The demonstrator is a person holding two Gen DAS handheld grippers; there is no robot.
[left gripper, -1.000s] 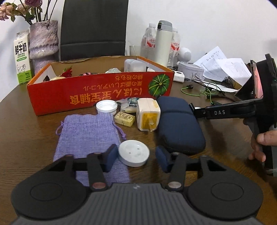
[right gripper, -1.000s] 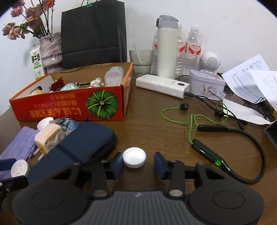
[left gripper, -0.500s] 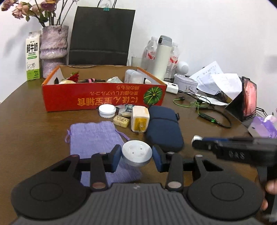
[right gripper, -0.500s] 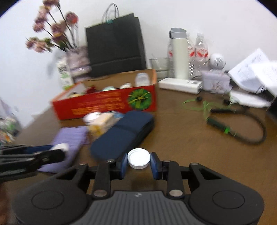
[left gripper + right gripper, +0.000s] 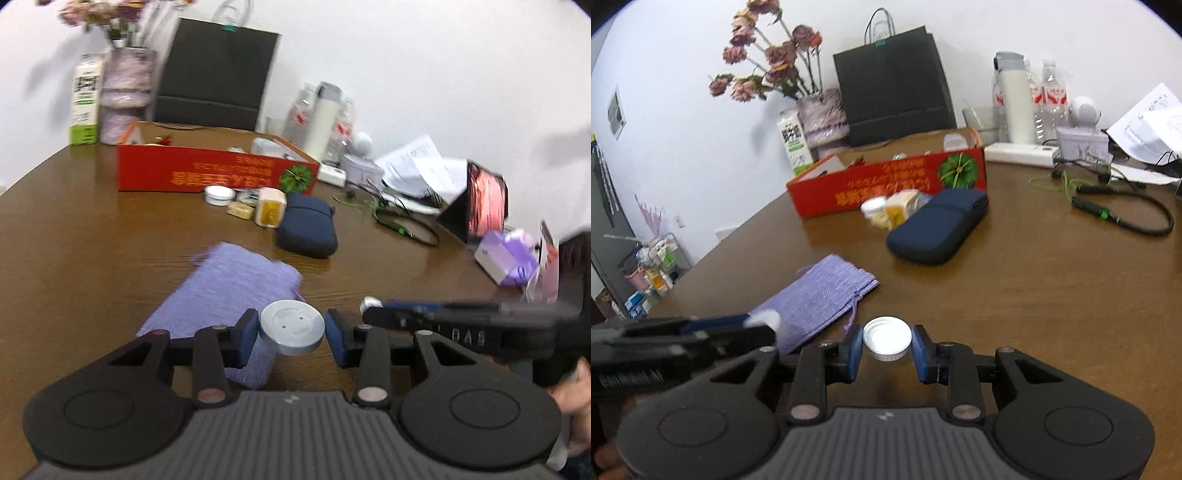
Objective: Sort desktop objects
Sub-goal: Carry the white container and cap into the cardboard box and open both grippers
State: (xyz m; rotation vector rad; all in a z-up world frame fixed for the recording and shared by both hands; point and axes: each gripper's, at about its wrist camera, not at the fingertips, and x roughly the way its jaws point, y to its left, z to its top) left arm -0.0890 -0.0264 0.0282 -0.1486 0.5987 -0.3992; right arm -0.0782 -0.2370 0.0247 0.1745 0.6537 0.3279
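Note:
My left gripper (image 5: 291, 330) is shut on a round white disc (image 5: 291, 326) and holds it above the near end of a purple cloth pouch (image 5: 229, 284). My right gripper (image 5: 887, 341) is shut on a white bottle cap (image 5: 887, 338), lifted over the brown table (image 5: 1052, 295). The right gripper shows side-on in the left wrist view (image 5: 373, 304). The left gripper shows at the left of the right wrist view (image 5: 764, 319). The red cardboard box (image 5: 214, 171) stands far back, holding several small items.
A dark blue case (image 5: 308, 230), a white lid (image 5: 219, 194), a yellow-white adapter (image 5: 270, 212) and a small wrapped block (image 5: 240, 210) lie in front of the box. Green earphones and cable (image 5: 1108, 210), papers, bottles, a vase and a black bag stand behind.
Both grippers have lifted and pulled back toward the table's near side, each still holding its round piece. The box and the case now look farther away.

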